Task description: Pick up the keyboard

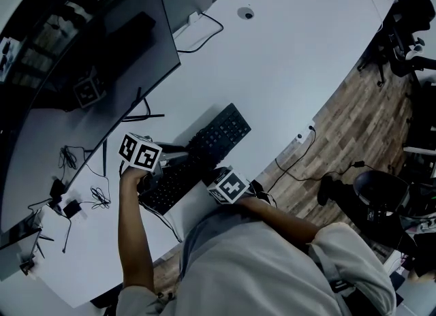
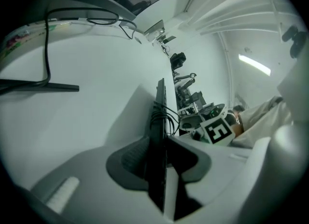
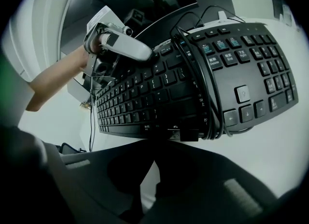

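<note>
Left gripper (image 2: 157, 162) is clamped on the keyboard (image 2: 158, 117), which stands edge-on between its jaws and runs straight ahead from them. Right gripper (image 3: 153, 153) is closed on the keyboard's near long edge, just below the bottom key row. A cable (image 3: 206, 92) is wound round the board just right of those jaws. Past the board, ahead of both grippers, lies the white desk (image 1: 293, 62), and a monitor (image 1: 88, 56) stands beyond the left gripper, off to its left
</note>
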Motion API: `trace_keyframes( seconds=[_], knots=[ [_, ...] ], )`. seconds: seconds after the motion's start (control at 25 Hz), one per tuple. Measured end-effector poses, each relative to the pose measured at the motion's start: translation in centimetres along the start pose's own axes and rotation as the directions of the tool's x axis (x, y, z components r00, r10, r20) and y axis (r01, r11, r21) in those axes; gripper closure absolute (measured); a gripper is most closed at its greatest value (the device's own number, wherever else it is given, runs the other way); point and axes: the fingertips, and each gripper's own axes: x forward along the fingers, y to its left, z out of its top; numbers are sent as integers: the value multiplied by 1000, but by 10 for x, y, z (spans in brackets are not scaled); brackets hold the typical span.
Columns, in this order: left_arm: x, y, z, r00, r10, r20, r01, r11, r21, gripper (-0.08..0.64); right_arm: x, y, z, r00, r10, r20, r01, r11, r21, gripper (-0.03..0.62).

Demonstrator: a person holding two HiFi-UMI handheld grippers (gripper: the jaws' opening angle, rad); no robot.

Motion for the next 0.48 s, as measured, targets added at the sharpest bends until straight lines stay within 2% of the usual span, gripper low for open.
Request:
trace_keyframes(
  seconds=[0.2, 0.32, 0.4, 0.48],
  knots=[
    [-4, -20, 3, 998, -67, 19, 67, 998, 12, 560, 0, 0, -1, 1000, 5, 7, -5, 1000, 6, 597],
    [-4, -32, 4, 996, -80, 38, 79, 996, 33, 560, 0, 1, -2, 1000, 9, 9, -9, 1000, 19, 597],
    [0, -39, 1, 996, -83, 12, 82, 995, 56, 560, 0, 2, -2, 1000, 9, 14, -9, 1000, 13, 597],
    [9, -51, -8, 993, -110, -46, 114, 990, 85, 560, 0, 4, 0, 1000, -1, 19, 2, 1000, -21, 597]
  ],
)
